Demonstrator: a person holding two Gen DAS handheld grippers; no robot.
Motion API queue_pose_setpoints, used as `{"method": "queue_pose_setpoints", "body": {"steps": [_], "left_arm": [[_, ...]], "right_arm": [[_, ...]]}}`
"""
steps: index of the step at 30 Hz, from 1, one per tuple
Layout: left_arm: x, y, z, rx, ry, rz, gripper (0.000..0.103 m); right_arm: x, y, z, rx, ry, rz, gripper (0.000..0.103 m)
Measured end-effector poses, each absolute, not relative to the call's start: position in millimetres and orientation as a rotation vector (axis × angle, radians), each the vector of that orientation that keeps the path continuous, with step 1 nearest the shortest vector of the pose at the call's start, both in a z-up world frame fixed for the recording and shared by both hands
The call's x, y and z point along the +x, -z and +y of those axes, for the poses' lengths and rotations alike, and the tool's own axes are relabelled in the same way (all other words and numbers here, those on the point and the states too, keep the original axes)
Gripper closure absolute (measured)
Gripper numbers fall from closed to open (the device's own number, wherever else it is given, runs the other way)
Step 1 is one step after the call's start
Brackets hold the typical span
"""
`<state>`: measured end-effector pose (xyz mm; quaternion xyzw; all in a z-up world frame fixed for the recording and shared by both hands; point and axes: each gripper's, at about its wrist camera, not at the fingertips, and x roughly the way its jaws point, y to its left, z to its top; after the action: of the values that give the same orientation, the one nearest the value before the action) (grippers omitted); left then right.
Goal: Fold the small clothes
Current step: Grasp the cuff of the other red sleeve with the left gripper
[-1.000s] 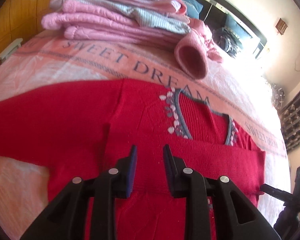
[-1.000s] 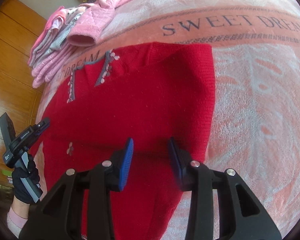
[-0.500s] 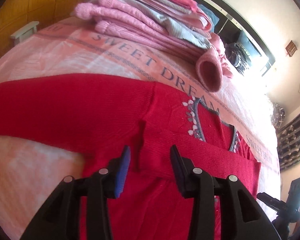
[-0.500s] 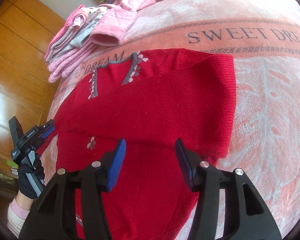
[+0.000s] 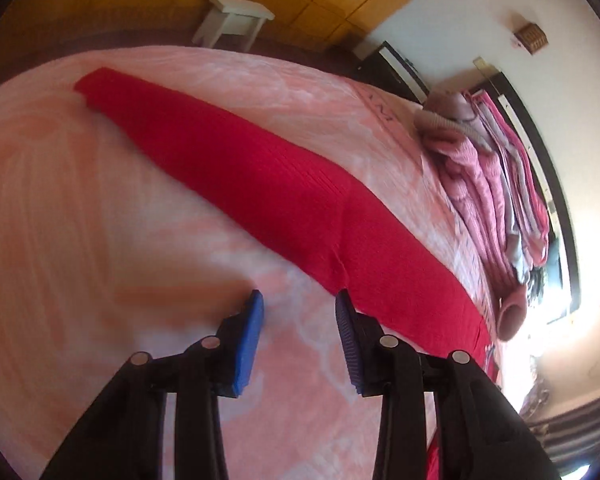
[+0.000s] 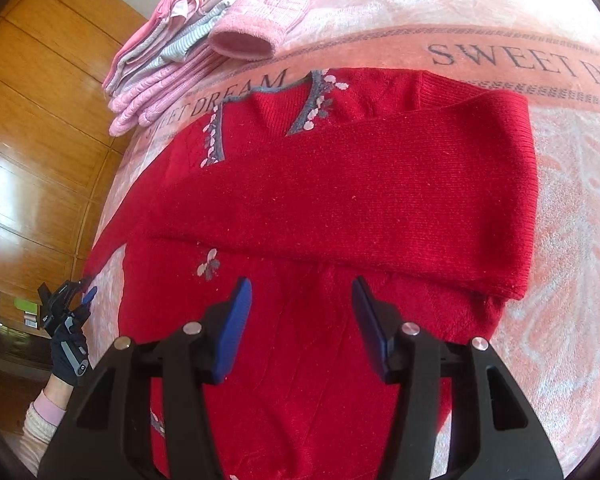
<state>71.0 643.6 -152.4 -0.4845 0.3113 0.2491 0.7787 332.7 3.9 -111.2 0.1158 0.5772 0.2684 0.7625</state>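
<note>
Both grippers gape empty over the sweater.

Left gripper [image 5: 299,300] nears the far-left sleeve [image 5: 228,168], apparently clear; right gripper [image 6: 302,290] hovers over the sweater [image 6: 340,184]; bare blanket [image 6: 572,240] right.

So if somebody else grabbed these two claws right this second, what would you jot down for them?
Left claw: open, holds nothing, over the pink blanket beside the outstretched sleeve.
Right claw: open, holds nothing, over the red sweater body.
Done: one sleeve lies folded across the chest, below the grey-trimmed neckline.
Left: fold in the outstretched sleeve, then fold the body, probably adding it to the folded pink stack.
</note>
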Motion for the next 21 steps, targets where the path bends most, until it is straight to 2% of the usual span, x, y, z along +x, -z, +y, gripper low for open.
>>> {"method": "queue_pose_setpoints", "body": {"steps": [11, 21], "left_arm": [[81, 165, 699, -1.123, -0.521, 0.556, 0.067], [82, 161, 706, -1.080, -0.503, 0.500, 0.085]], "right_arm": [[338, 130, 42, 0.181, -0.583, 1.290, 0.051], [337, 133, 33, 0.187, -0.569, 1.288, 0.052]]}}
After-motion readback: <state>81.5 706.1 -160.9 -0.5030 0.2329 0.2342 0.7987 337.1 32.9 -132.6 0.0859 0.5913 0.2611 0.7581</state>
